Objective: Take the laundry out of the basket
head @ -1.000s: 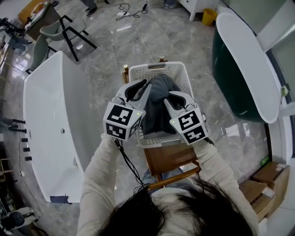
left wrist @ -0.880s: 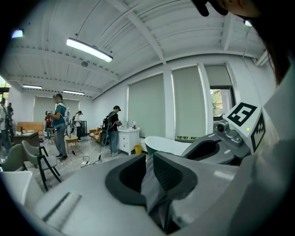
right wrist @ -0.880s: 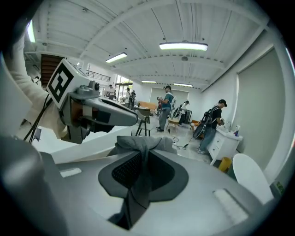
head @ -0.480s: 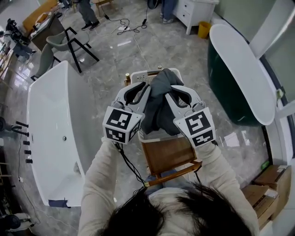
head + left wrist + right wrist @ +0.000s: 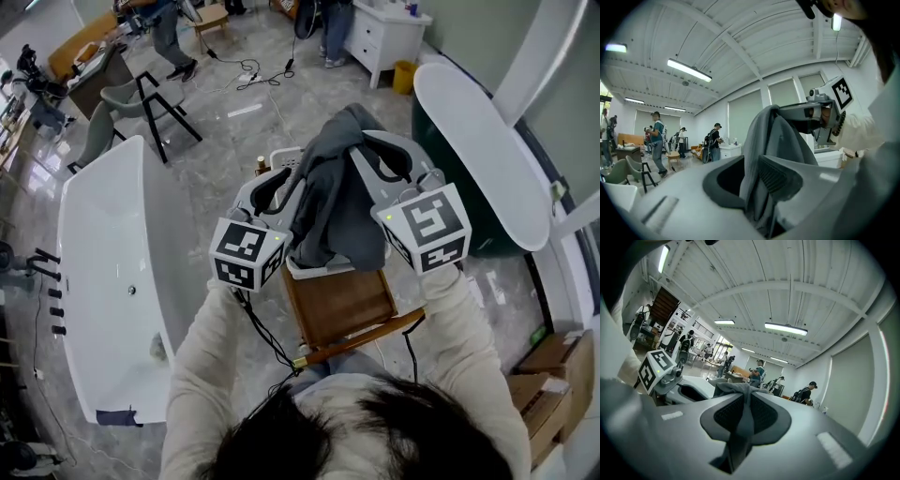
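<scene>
Laundry, a grey garment (image 5: 330,202), hangs over the basket (image 5: 317,270), lifted by both grippers. The left gripper (image 5: 281,183), at the cloth's 9 o'clock, and the right gripper (image 5: 375,155), at its 2 o'clock, each have jaws clamped on a fold. Only the head view shows the basket and the chair (image 5: 342,305) beneath; the gripper views show the fabric squeezed between the pads (image 5: 764,416).
</scene>
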The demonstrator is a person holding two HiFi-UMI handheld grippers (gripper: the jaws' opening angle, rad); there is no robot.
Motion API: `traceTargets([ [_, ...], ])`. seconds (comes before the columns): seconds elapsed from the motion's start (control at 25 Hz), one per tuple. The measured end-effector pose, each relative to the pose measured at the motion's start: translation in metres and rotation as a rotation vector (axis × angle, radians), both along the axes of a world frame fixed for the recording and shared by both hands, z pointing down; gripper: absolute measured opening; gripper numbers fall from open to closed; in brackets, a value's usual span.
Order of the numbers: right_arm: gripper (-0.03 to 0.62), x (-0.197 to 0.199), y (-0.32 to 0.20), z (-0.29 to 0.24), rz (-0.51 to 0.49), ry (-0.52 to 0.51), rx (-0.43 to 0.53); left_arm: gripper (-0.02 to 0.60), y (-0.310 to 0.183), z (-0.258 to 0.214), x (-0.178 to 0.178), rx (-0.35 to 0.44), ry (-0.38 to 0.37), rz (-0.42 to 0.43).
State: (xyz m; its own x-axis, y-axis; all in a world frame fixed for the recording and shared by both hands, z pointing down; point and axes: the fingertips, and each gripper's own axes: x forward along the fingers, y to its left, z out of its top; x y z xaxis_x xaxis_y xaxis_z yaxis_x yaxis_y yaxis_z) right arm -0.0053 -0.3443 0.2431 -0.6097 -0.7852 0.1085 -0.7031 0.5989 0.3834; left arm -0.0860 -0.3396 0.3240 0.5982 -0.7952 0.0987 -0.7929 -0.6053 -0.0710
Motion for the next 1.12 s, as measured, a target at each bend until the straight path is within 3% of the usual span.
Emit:
traceTargets([
  [0.36, 0.066, -0.007, 0.032, -0.055, 0.023, 0.012, 0.096, 0.144, 0.046, 0.0, 0.015, -0.011, 0.031, 0.099],
  [0.64, 0.066, -0.016, 0.056, -0.105, 0.033, 0.0, 0.165, 0.295, 0.061, 0.009, 0.015, -0.004, 0.051, 0.114],
  [0.8, 0.066, -0.029, 0.079, -0.121, -0.005, -0.003, 0.198, 0.311, 0.058, 0.007, 0.024, 0.003, 0.081, 0.104],
  [0.84, 0.066, -0.032, 0.084, -0.124, -0.02, -0.005, 0.206, 0.304, 0.055, 0.004, 0.027, 0.011, 0.073, 0.087],
  [0.88, 0.066, -0.034, 0.088, -0.127, -0.033, -0.009, 0.212, 0.255, 0.053, 0.002, 0.028, 0.025, 0.054, 0.062],
  [0.96, 0.066, -0.038, 0.095, -0.132, -0.05, -0.019, 0.216, 0.071, 0.05, -0.004, 0.028, 0.072, -0.014, 0.002],
  [1.0, 0.066, -0.04, 0.099, -0.134, -0.056, -0.022, 0.217, 0.017, 0.05, -0.007, 0.029, 0.094, -0.05, -0.014],
  [1.12, 0.066, -0.041, 0.103, -0.136, -0.066, -0.025, 0.226, 0.014, 0.053, -0.011, 0.032, 0.095, -0.068, 0.006],
])
